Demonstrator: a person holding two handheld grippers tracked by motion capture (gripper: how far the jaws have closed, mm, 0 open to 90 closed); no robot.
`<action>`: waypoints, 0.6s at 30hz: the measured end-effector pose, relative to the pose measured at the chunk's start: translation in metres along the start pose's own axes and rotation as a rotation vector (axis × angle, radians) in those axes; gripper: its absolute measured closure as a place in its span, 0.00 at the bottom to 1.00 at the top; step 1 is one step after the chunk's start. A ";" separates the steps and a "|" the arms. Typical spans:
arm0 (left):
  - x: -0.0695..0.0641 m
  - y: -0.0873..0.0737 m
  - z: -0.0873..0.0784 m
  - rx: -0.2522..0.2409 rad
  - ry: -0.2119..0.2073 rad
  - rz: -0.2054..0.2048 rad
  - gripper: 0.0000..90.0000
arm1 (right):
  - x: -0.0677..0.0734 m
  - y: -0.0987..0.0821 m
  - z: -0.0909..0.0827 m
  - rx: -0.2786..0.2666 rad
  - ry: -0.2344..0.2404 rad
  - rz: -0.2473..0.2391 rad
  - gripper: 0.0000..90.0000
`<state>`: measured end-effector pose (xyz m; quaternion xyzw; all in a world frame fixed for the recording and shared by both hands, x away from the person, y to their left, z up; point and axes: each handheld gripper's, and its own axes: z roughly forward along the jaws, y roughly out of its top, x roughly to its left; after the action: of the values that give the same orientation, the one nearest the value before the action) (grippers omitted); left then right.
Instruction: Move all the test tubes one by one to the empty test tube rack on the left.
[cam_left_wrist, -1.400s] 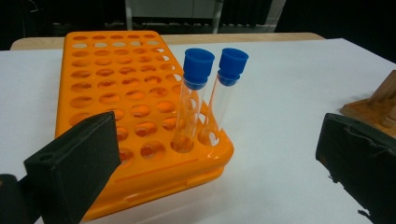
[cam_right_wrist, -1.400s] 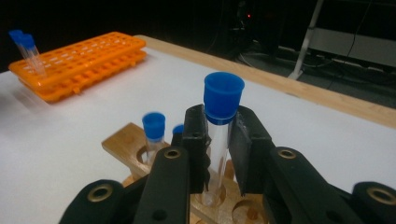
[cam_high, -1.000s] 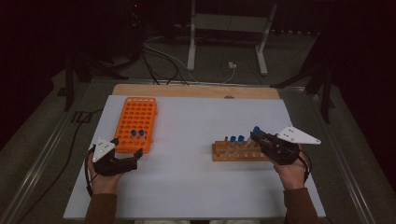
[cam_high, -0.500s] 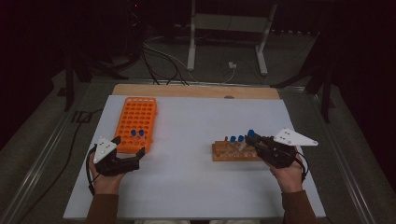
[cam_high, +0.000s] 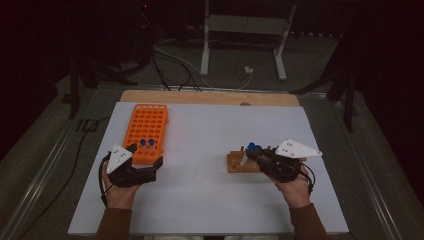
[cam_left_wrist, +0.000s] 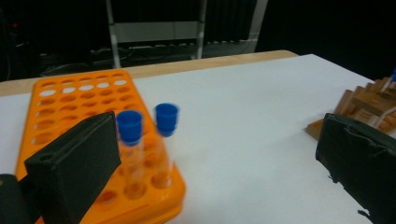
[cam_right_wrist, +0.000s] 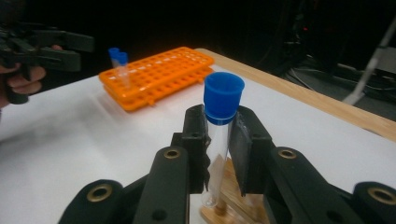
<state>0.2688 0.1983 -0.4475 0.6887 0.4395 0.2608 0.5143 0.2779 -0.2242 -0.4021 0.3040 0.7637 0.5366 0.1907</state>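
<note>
My right gripper (cam_right_wrist: 218, 154) has its fingers (cam_right_wrist: 195, 140) closed on a clear tube (cam_right_wrist: 219, 140) with a blue cap, just under the cap. The grip is high, I judge, so that the tube hangs upright and its lower end is free to leave or enter a hole. In the right gripper view its foot is over the wooden rack (cam_high: 240, 162), close to the top; I cannot tell whether it touches the wood.

My left gripper (cam_left_wrist: 210, 154) has its fingers (cam_left_wrist: 74, 168) wide apart with nothing between them. It hangs at the near end of the orange rack (cam_high: 146, 125), where two capped tubes (cam_left_wrist: 147, 140) stand in adjoining holes near the left finger. I judge it waits there to steady that rack or receive the tube.

Both racks rest on the white desk (cam_high: 210, 200), well apart, one per hand.

Hard to make out: the standing tubes are blurred in the left gripper view; the wooden rack is cut off at that view's right edge and partly hidden behind the right gripper in the high view, so I cannot count its holes or other tubes.
</note>
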 end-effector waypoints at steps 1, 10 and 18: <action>-0.002 0.002 0.001 -0.001 -0.006 0.001 0.01 | 0.002 0.001 0.002 -0.001 0.006 -0.002 0.85; -0.025 0.015 0.008 -0.029 -0.145 -0.009 0.04 | 0.021 0.006 0.023 0.009 0.062 -0.016 0.85; -0.044 0.022 0.021 -0.029 -0.249 -0.016 0.08 | 0.028 0.012 0.038 0.007 0.100 -0.003 0.85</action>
<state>0.2722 0.1475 -0.4297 0.7049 0.3737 0.1755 0.5768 0.2840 -0.1756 -0.4030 0.2764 0.7747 0.5481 0.1519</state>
